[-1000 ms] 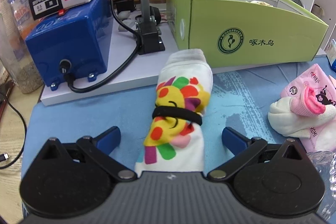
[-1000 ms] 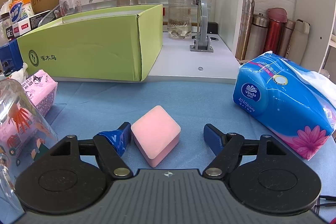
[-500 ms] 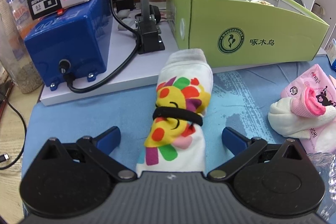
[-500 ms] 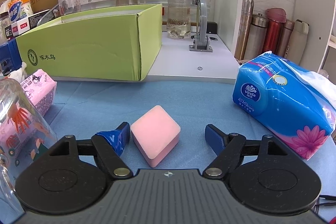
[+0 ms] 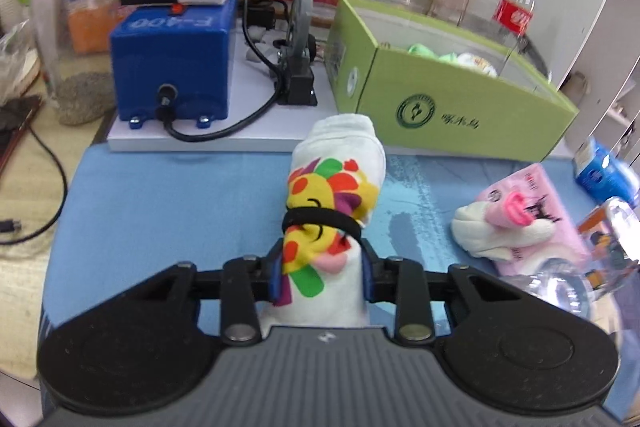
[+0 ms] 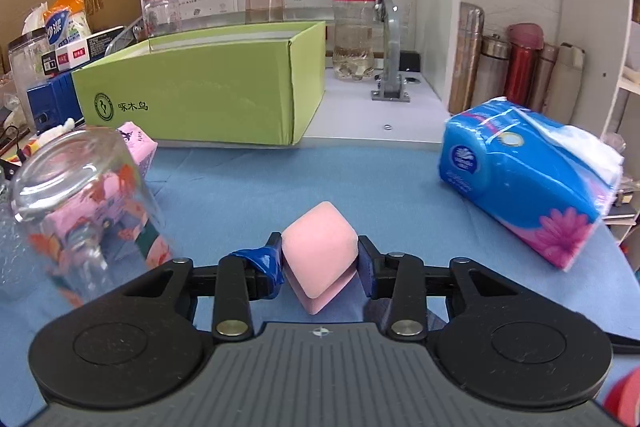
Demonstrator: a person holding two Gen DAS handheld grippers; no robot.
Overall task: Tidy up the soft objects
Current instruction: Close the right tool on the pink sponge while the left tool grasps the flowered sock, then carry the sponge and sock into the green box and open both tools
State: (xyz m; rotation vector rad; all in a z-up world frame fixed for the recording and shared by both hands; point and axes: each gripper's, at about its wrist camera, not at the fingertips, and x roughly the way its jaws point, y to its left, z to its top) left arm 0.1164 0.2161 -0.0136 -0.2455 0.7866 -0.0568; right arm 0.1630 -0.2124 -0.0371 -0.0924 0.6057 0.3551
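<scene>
Left gripper (image 5: pixel 322 277) clamps the banded white cartoon-print cloth roll (image 5: pixel 334 203), long axis toward 12 o'clock. Right gripper (image 6: pixel 320 263) clamps the pink foam block (image 6: pixel 320 255); open green cardboard box (image 6: pixel 208 87) at 11 o'clock

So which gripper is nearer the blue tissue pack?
Right. The right gripper, jaws shut on the pink sponge, has the blue tissue pack just ahead to its right. The left gripper, clamping the rolled sock, sees it at the mat's far right edge.
</scene>
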